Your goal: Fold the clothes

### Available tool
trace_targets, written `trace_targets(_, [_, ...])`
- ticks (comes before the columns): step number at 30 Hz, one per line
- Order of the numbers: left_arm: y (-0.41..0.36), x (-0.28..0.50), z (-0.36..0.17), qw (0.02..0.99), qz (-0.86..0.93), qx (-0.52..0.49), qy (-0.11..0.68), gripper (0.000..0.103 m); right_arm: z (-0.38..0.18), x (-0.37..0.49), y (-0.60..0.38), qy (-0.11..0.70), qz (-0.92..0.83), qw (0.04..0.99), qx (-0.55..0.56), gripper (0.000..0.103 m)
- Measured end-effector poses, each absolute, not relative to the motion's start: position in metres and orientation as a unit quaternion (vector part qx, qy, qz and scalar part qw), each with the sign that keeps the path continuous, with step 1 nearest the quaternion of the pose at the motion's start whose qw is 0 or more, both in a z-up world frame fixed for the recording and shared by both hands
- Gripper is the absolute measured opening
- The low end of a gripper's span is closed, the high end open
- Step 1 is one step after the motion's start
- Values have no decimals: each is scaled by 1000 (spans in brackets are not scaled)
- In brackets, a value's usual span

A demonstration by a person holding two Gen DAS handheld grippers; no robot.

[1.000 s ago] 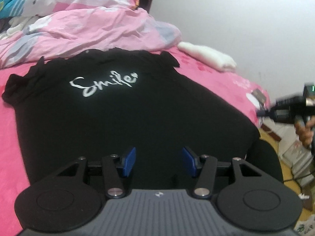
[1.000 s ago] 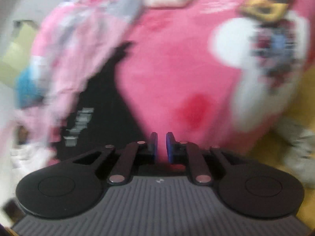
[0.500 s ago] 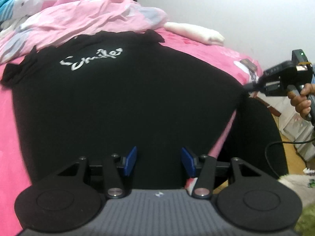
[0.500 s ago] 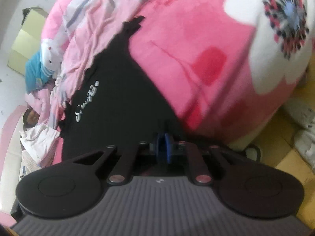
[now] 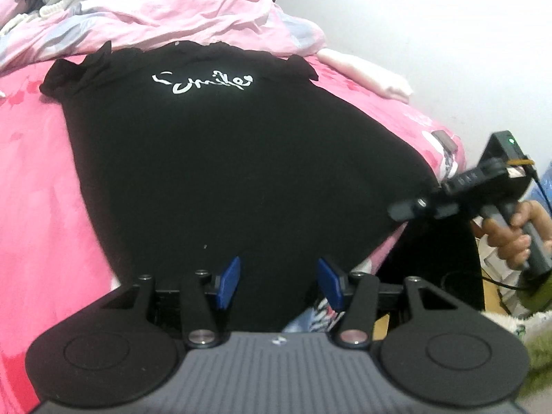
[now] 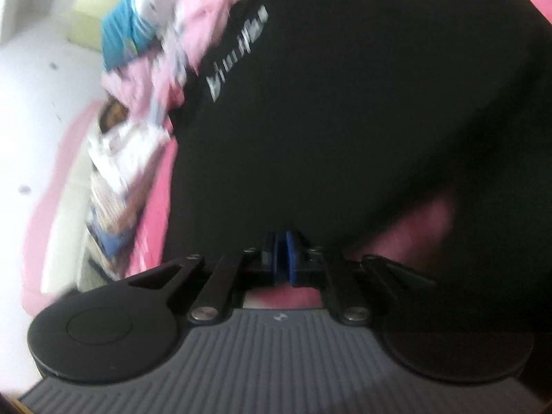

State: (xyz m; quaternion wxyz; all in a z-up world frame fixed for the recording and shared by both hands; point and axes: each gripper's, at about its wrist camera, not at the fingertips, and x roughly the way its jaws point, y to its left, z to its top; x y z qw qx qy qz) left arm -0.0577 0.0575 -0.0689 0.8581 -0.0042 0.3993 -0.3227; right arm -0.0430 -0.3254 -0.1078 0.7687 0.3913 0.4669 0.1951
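On the pink bed (image 5: 45, 179): black T-shirt (image 5: 234, 158), spread flat, print up. Soft, light, limp; I judge hem corners the best hold. My right hand-held gripper (image 6: 283, 257) pinches its hem corner; my left hand-held gripper (image 5: 279, 284) gapes wide, empty, at the hem.

Left tool (image 5: 279, 284) agape; right tool (image 6: 283, 258) clamped.

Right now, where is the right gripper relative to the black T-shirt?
In the left wrist view the right gripper is at the right edge of the bed, at the near right hem corner of the black T-shirt, above the pink blanket.
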Motion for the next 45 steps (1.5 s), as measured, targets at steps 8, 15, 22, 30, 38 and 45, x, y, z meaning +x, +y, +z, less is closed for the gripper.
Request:
trace_targets(8, [67, -67, -68, 862, -310, -5, 402, 52, -75, 9, -291, 418, 251, 790, 371, 8])
trace_targets(15, [79, -74, -69, 859, -307, -24, 410, 52, -84, -5, -274, 443, 286, 764, 372, 5])
trace_targets(22, [91, -84, -69, 859, -297, -39, 415, 52, -80, -28, -261, 455, 323, 742, 370, 8])
trace_targets(30, [105, -86, -71, 863, -285, -74, 411, 51, -110, -16, -205, 490, 351, 724, 335, 4])
trace_targets(38, [121, -86, -68, 858, -289, -110, 409, 52, -80, -34, -203, 472, 382, 724, 327, 8])
trace_targets(45, [137, -89, -57, 866, -260, -119, 410, 53, -98, -11, -161, 479, 403, 717, 306, 6])
